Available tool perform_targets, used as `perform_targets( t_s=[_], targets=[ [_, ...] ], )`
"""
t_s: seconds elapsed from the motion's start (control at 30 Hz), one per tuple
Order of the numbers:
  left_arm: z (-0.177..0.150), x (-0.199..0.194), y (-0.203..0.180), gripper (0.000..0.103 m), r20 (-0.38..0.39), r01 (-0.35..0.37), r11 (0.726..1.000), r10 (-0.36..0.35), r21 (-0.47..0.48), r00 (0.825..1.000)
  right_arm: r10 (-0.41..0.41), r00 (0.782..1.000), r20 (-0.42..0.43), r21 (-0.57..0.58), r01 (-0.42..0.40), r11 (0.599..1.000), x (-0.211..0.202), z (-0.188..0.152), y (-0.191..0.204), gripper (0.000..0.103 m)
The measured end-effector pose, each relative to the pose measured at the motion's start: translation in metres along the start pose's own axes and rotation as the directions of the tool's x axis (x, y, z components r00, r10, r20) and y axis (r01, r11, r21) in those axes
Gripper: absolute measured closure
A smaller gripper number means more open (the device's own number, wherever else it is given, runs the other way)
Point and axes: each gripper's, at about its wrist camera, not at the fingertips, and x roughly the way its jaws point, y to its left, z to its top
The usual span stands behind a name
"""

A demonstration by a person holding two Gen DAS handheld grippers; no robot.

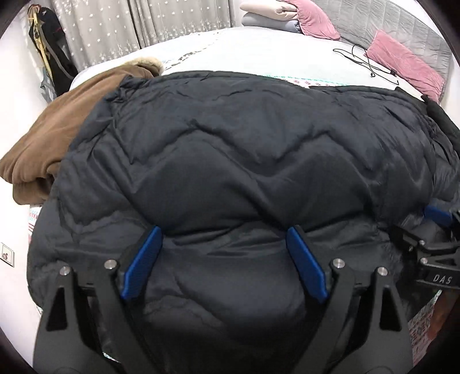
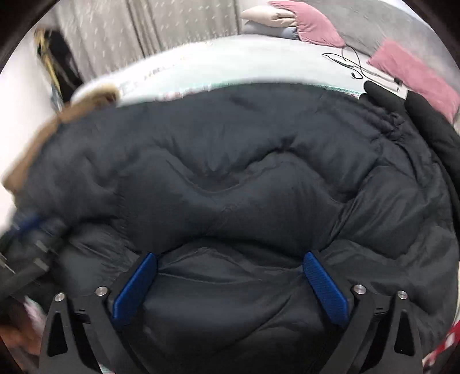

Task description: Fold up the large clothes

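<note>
**Two open hand-held grippers over one dark puffer coat on the bed**

One large dark quilted coat [image 1: 244,149] lies spread across the bed [image 1: 258,57], filling most of both wrist views. Its padded panels bulge between zigzag seams, and its near edge reaches right under the cameras.

Two hand-held grippers are in view. The left hand-held gripper [image 1: 224,253] stands with its jaws wide apart, one blue pad on each side; the coat's fabric bulges up in the gap, but the pads do not press on it. The right hand-held gripper [image 2: 230,279] is likewise spread wide over the coat, with padding swelling between its two blue pads and nothing clamped. In the left wrist view the right hand-held gripper also shows at the right edge, low against the coat's side.

One brown garment [image 1: 57,138] with a pale fur trim lies bunched at the coat's left edge, partly under it. One black garment [image 2: 425,123] sits at the coat's far right edge. Two pink pillows [image 1: 402,63] rest at the head of the bed, near a grey quilted headboard [image 1: 402,26]; beside one of them is a small stack of folded bedding [image 1: 270,14]. One thin black cable [image 1: 371,60] trails over the pale sheet. Grey curtains [image 1: 143,23] hang behind the bed. The right wrist view is blurred at its left side.
</note>
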Motion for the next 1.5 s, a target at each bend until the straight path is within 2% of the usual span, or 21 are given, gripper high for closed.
perform_targets(
  t_s=[0.1, 0.17, 0.2, 0.23, 0.3, 0.33, 0.37, 0.43, 0.47, 0.53, 0.6, 0.67, 0.73, 0.8, 0.9, 0.97, 1.07, 1.17, 1.33, 1.5],
  targets=[
    [-0.004, 0.002, 0.001, 0.013, 0.008, -0.002, 1.000, 0.002, 0.009, 1.000, -0.021, 1.000, -0.009, 0.012, 0.021, 1.000, -0.001, -0.003, -0.001, 0.000],
    [-0.004, -0.004, 0.004, 0.013, -0.003, 0.016, 1.000, -0.016, 0.002, 1.000, 0.006, 0.998, -0.056, 0.051, -0.003, 0.999, -0.013, 0.003, -0.007, 0.000],
    [-0.003, -0.010, 0.007, 0.013, -0.005, 0.039, 0.999, -0.039, -0.008, 0.999, 0.031, 0.998, -0.053, 0.091, -0.026, 0.995, -0.025, 0.005, -0.009, 0.000],
    [-0.004, -0.016, 0.008, 0.014, 0.004, 0.063, 0.998, -0.063, -0.016, 0.998, 0.074, 0.997, -0.021, 0.132, -0.070, 0.989, -0.043, 0.005, -0.012, 0.000],
    [-0.005, -0.032, 0.011, 0.013, 0.055, 0.092, 0.996, -0.091, -0.016, 0.994, 0.166, 0.981, 0.098, 0.156, -0.180, 0.971, -0.080, 0.000, -0.024, 0.000],
    [-0.007, -0.038, 0.011, 0.013, 0.072, 0.084, 0.997, -0.083, 0.000, 0.994, 0.159, 0.979, 0.125, 0.150, -0.177, 0.973, -0.090, -0.005, -0.029, 0.000],
    [-0.008, -0.039, 0.010, 0.008, 0.074, 0.080, 0.997, -0.081, 0.014, 0.994, 0.136, 0.984, 0.114, 0.155, -0.153, 0.976, -0.092, -0.011, -0.033, 0.000],
    [-0.015, -0.032, 0.008, 0.006, 0.041, 0.073, 0.996, -0.075, 0.043, 0.996, 0.112, 0.994, -0.007, 0.183, -0.108, 0.977, -0.074, -0.025, -0.045, 0.000],
    [-0.017, -0.025, 0.008, 0.006, 0.017, 0.066, 0.997, -0.067, 0.046, 0.998, 0.107, 0.991, -0.081, 0.201, -0.089, 0.976, -0.059, -0.032, -0.048, 0.000],
    [-0.021, -0.013, 0.009, 0.006, 0.004, 0.063, 0.997, -0.063, 0.041, 0.998, 0.081, 0.989, -0.126, 0.156, -0.061, 0.986, -0.040, -0.034, -0.048, 0.000],
    [-0.017, -0.014, 0.011, 0.006, -0.008, 0.058, 0.998, -0.058, 0.032, 0.998, 0.025, 0.992, -0.121, 0.084, -0.015, 0.996, -0.033, -0.034, -0.039, 0.000],
    [-0.011, -0.022, 0.012, 0.006, -0.009, 0.085, 0.996, -0.085, 0.015, 0.996, 0.003, 0.992, -0.128, 0.073, 0.006, 0.997, -0.033, -0.032, -0.036, 0.000],
    [-0.002, -0.040, 0.007, 0.006, 0.043, 0.130, 0.991, -0.131, 0.027, 0.990, 0.008, 0.993, -0.116, 0.093, 0.003, 0.996, -0.040, -0.027, -0.038, 0.000],
    [0.007, -0.050, -0.010, 0.006, 0.079, 0.121, 0.989, -0.128, 0.087, 0.989, 0.016, 0.998, -0.066, 0.102, -0.010, 0.995, -0.051, -0.020, -0.037, 0.000],
    [0.025, -0.040, -0.041, 0.006, 0.060, 0.057, 0.981, -0.069, 0.184, 0.996, 0.037, 0.999, -0.009, 0.143, -0.035, 0.989, -0.060, -0.005, -0.047, 0.000],
    [0.038, -0.022, -0.058, 0.006, 0.015, 0.012, 0.976, -0.016, 0.219, 1.000, 0.063, 0.998, -0.021, 0.183, -0.058, 0.981, -0.053, 0.002, -0.055, 0.000],
    [0.059, 0.007, -0.073, 0.006, -0.036, -0.019, 0.974, 0.028, 0.226, 0.999, 0.055, 0.994, -0.090, 0.177, -0.039, 0.983, -0.031, 0.012, -0.055, 0.000],
    [0.079, 0.026, -0.088, 0.005, -0.044, -0.055, 0.970, 0.067, 0.238, 0.997, 0.029, 0.995, -0.099, 0.144, -0.015, 0.989, -0.025, 0.007, -0.047, 0.000],
    [0.111, 0.058, -0.097, 0.000, -0.049, -0.137, 0.964, 0.152, 0.227, 0.987, 0.045, 0.993, -0.107, 0.137, -0.030, 0.990, -0.021, 0.004, -0.043, 0.000],
    [0.126, 0.088, -0.099, 0.000, -0.074, -0.159, 0.968, 0.176, 0.192, 0.982, 0.055, 0.992, -0.112, 0.134, -0.040, 0.990, -0.012, 0.008, -0.037, 0.000]
  ],
)
